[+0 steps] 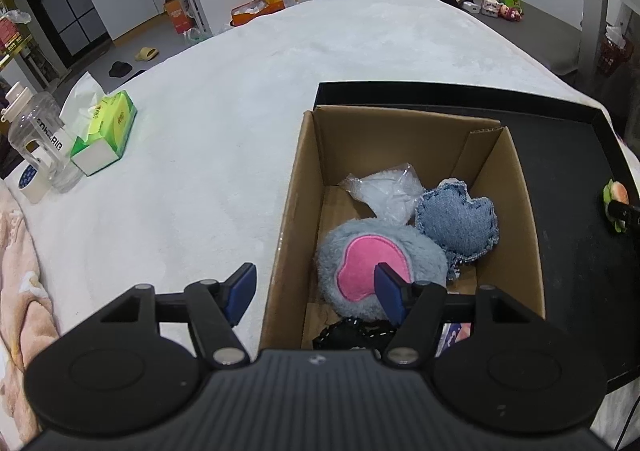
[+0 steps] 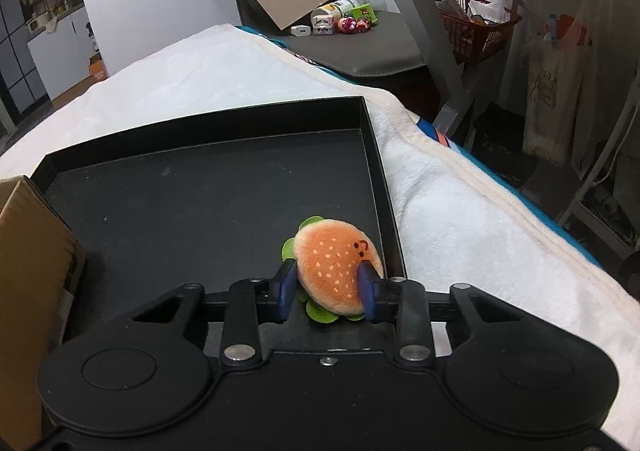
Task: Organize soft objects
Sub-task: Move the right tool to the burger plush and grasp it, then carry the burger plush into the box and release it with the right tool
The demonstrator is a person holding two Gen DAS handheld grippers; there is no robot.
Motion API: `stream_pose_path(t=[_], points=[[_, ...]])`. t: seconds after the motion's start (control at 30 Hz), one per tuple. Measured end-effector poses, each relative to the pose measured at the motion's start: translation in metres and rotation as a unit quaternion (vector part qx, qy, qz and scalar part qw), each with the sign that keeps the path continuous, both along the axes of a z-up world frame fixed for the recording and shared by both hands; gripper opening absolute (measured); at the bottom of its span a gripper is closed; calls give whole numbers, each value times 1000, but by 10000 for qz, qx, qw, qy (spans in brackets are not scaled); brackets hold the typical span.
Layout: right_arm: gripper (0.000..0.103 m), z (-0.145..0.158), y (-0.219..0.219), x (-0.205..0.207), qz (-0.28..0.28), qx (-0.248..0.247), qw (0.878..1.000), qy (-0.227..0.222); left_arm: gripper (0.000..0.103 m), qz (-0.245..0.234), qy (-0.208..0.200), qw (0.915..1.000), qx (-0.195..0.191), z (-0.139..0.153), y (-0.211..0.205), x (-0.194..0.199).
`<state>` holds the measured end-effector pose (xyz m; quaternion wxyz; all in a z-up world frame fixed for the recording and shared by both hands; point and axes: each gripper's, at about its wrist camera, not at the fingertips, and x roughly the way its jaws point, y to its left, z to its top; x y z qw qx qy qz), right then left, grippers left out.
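An orange burger plush (image 2: 336,267) with green lettuce edges lies near the right wall of a black tray (image 2: 200,191). My right gripper (image 2: 327,291) is shut on it, one blue pad pressing each side. The same burger plush (image 1: 616,199) shows at the far right of the left wrist view. A cardboard box (image 1: 298,187) holds a grey plush with a pink patch (image 1: 360,251), a denim cushion (image 1: 456,219), a clear bag of white stuffing (image 1: 384,191) and a black item (image 1: 348,335). My left gripper (image 1: 316,293) hangs open over the box's left wall, holding nothing.
The box stands in the black tray (image 1: 568,155) on a white blanket (image 1: 200,111). At the left are a green tissue pack (image 1: 106,131), a clear water bottle (image 1: 38,139), a tape roll (image 1: 30,183) and a pink cloth (image 1: 20,271). The bed's edge drops off right of the tray.
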<state>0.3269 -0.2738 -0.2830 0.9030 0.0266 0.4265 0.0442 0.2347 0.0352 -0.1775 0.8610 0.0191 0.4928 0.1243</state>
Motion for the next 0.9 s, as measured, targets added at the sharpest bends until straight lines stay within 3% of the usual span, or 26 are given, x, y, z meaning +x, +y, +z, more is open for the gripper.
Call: stream_pose_path(t=[0.17, 0.5, 0.9], points=[[18, 8, 4, -7, 108, -28, 9999, -16, 64, -21, -105, 9999, -106, 7, 2, -1], [13, 23, 8, -21, 124, 69, 9998, 149, 64, -100, -58, 9996, -264, 7, 9, -5], [13, 57, 15, -41, 277, -13, 9996, -32, 64, -126, -178, 9987, -469, 22, 19, -10]])
